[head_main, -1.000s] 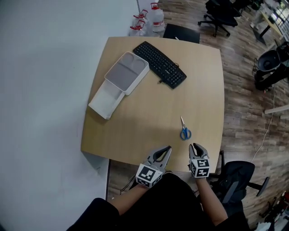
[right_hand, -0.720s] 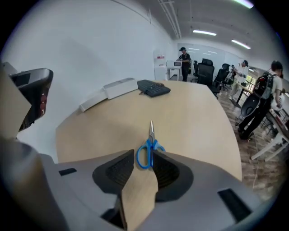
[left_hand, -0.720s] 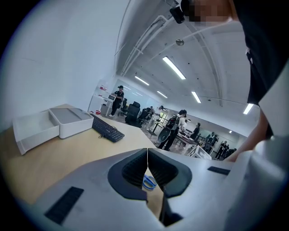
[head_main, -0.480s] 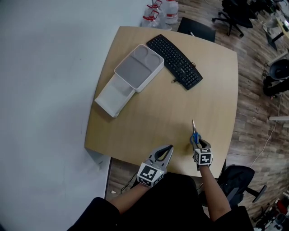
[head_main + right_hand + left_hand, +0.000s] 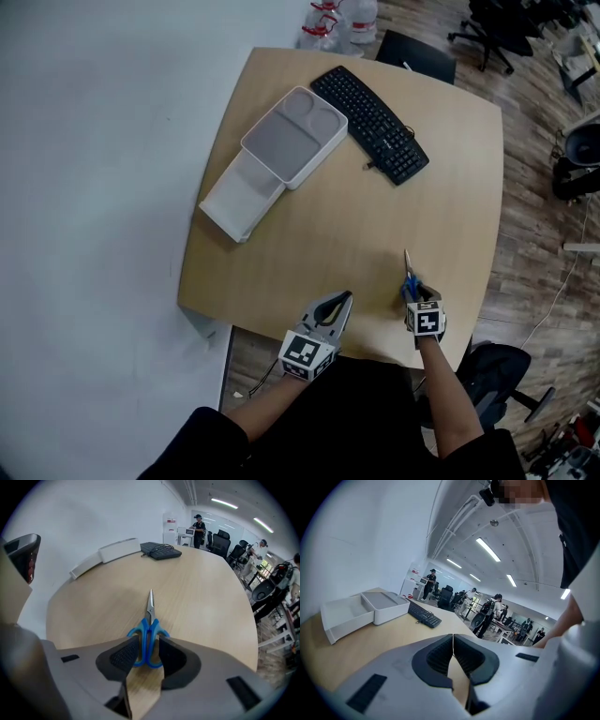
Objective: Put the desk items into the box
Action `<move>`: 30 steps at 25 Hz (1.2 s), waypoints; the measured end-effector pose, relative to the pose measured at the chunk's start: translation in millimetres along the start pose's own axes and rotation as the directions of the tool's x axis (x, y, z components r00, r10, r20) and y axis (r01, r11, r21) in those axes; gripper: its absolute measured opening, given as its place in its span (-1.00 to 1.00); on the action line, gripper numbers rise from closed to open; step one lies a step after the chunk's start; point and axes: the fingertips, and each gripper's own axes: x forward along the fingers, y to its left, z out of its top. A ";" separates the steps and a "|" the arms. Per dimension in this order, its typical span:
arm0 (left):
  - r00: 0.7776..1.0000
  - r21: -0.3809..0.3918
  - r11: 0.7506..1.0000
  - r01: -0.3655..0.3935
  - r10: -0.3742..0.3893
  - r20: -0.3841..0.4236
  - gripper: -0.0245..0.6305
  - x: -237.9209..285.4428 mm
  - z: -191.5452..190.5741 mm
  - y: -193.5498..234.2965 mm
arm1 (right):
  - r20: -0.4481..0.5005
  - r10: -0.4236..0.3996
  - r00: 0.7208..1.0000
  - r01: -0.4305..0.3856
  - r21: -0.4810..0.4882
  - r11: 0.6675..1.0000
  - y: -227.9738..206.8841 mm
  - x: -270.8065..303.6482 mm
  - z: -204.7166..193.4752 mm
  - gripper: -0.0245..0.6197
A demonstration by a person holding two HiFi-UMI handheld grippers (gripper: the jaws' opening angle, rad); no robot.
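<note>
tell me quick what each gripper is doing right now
Left gripper: closed, empty.
Right gripper: open, with the scissors handles between its jaws, not clamped yet.

My head camera looks steeply down on the light wooden table; both gripper views skim it, sharing the black keyboard.

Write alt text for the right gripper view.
The right gripper has its open jaws around the handles of blue-handled steel scissors lying on a pale wooden table, blades pointing away. A black keyboard and a white plastic box sit near the far edge.
</note>
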 end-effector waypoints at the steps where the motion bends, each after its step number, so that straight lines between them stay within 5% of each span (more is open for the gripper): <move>1: 1.000 0.001 1.000 -0.004 0.004 -0.005 -0.88 1.6 -1.4 0.8 | 0.002 0.000 1.000 0.000 -0.013 1.000 0.0 0.9 0.4 -0.34; 7: 1.000 0.029 1.000 -0.005 0.005 -0.026 -0.88 5.4 -13.0 -18.9 | 0.017 0.026 1.000 -0.024 -0.074 0.997 3.5 7.8 1.2 -0.48; 20: 0.987 0.075 0.984 -0.160 0.158 0.037 -0.88 -28.5 1.5 -76.0 | 0.156 0.118 0.981 -0.108 -0.072 0.992 -6.0 -25.2 1.9 -0.49; 30: 0.978 0.075 0.977 -0.198 0.191 0.086 -0.88 -50.4 7.6 -69.3 | 0.242 0.160 0.957 -0.132 -0.125 0.983 20.8 -63.7 39.9 -0.49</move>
